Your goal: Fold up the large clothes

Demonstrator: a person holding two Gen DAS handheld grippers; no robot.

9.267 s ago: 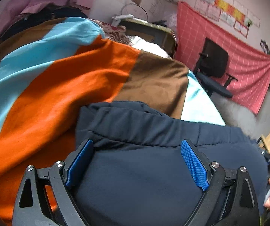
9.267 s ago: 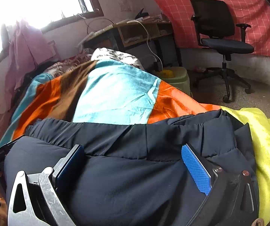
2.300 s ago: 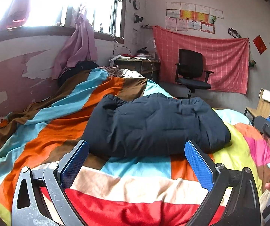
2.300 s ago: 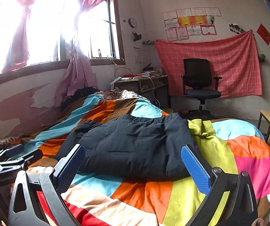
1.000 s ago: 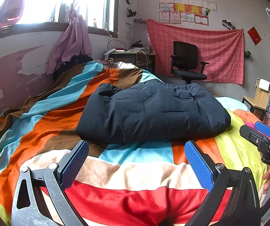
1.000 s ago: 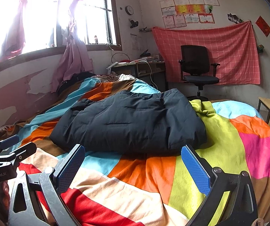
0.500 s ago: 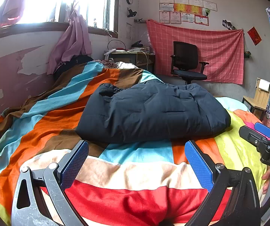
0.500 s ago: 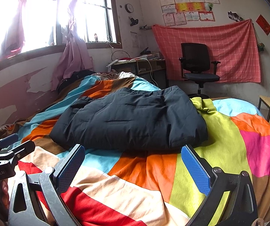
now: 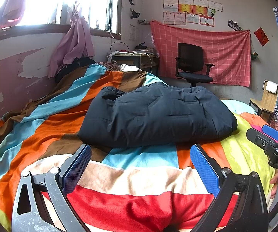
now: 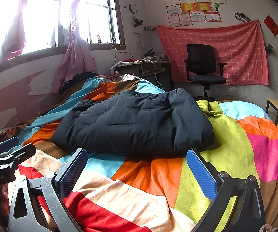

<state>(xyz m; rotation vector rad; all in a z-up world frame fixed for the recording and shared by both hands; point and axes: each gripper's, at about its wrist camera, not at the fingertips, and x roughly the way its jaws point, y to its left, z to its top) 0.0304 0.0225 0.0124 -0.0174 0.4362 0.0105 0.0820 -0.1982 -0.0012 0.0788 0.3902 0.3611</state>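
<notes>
Two views, taken in turn. From my left wrist, the dark padded jacket (image 9: pixel 156 116) lies folded into a thick bundle on the striped blanket (image 9: pixel 139 174) of the bed, ahead of me and well clear of my fingers. I judge it soft, puffy and springy, light for its bulk, with a slick shell that would slide under a shallow pinch; its layers may spread again if left loose. The best hold looks like the near folded edge, taken deep so that all the layers come along together. My left claw (image 9: pixel 140 166) stands wide, its blue pads (image 9: pixel 203 166) apart, holding nothing and touching nothing but air above the blanket. My right claw (image 9: pixel 270 141) shows at the far right edge, with fingertips of my hand (image 9: pixel 274 183) beneath it.

From my right wrist, the jacket (image 10: pixel 135 121) sits in the middle of the bed, its right side beside a bunched yellow-green fold (image 10: pixel 210 106) of the blanket. My right claw (image 10: pixel 136 171) is likewise wide and empty, short of the near edge. The left claw (image 10: pixel 7 152) shows low on the left.
</notes>
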